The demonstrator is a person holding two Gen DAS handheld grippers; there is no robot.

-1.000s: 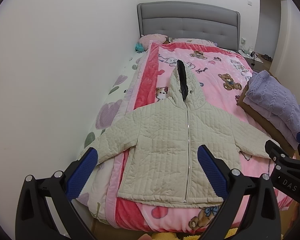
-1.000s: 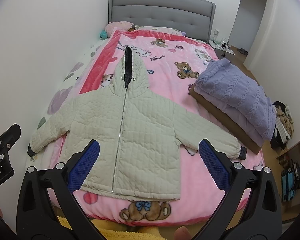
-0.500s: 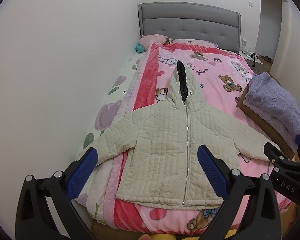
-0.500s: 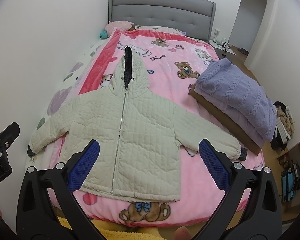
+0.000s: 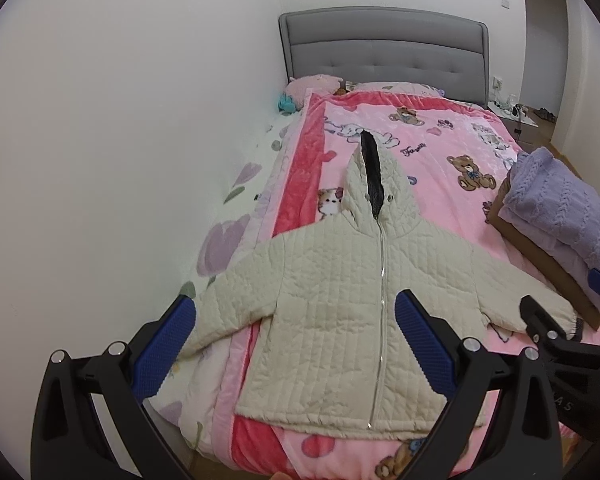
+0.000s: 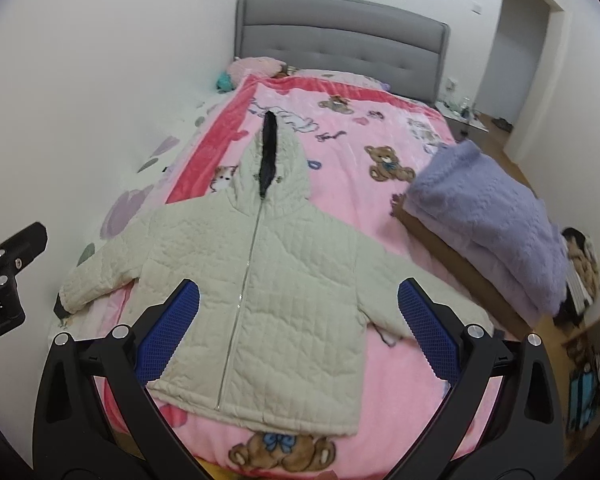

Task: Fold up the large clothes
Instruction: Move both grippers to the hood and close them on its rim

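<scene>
I hold my left hand-held gripper (image 5: 296,344) and right hand-held gripper (image 6: 299,330) wide and empty above the jacket (image 6: 256,292) spread flat ahead on the bed (image 6: 380,208), folding not yet begun; next, I judge, I grasp a sleeve.

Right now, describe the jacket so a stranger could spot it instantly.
On the bed's pink teddy-bear blanket, near the foot, lies the jacket, spread flat with sleeves out. Unlike the folded lavender pile beside it, it is cream, quilted, hooded and zipped.
</scene>
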